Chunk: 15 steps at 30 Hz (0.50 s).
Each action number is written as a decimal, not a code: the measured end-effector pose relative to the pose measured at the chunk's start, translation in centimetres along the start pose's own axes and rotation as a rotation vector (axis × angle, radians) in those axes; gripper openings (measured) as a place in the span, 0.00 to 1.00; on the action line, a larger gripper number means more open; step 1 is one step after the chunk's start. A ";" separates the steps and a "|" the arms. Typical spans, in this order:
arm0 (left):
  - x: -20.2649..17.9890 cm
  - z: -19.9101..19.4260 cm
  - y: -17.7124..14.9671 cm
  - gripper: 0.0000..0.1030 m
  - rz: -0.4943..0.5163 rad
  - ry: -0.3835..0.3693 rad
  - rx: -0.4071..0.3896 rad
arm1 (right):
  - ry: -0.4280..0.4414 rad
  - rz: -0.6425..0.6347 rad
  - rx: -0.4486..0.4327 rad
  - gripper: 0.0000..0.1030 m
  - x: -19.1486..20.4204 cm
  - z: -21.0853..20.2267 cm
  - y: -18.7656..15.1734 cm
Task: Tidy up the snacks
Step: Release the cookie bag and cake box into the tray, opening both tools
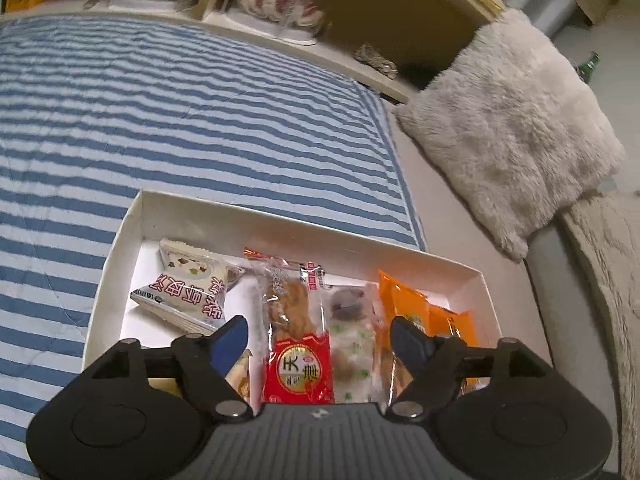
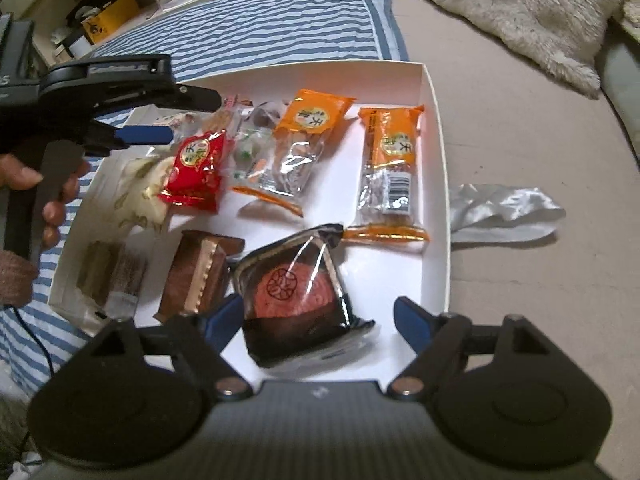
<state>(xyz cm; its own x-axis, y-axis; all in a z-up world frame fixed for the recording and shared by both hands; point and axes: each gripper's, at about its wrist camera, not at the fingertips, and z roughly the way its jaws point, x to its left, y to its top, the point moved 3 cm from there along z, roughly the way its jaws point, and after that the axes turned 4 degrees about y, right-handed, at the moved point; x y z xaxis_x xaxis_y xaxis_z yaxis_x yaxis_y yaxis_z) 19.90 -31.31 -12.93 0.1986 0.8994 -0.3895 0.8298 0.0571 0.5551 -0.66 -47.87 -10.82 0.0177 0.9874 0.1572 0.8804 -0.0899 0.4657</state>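
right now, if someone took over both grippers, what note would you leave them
Left gripper: open, empty, above the red snack packet.
Right gripper: open, empty, over the dark-wrapped pink cake.
White box on the striped bedding holds the snacks, two orange packets among them, loosely scattered.
A silver wrapper lies outside, right of the box.
Left: tidy the packets; deal with the wrapper.

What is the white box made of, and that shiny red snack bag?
The white box looks like matte cardboard: thin, flat walls with folded corners. The red snack bag looks like glossy plastic film: it crinkles, glints, and, in the left wrist view, is see-through at the top.
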 end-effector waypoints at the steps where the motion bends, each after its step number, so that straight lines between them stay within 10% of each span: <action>1: -0.1 -0.2 0.0 0.79 0.010 0.002 0.002 | -0.005 -0.003 -0.002 0.83 0.1 -0.2 -0.1; 15: -0.8 -4.9 -0.8 1.00 0.157 0.051 -0.002 | -0.044 -0.002 -0.074 0.99 2.0 -3.5 -0.4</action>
<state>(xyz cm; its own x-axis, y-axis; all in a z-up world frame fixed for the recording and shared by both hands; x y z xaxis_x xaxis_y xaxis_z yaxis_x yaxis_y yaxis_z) 16.47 -29.96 -9.45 0.2989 0.9181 -0.2602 0.7896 -0.0848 0.6078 -2.58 -46.34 -7.67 0.0381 0.9923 0.1179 0.8432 -0.0952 0.5291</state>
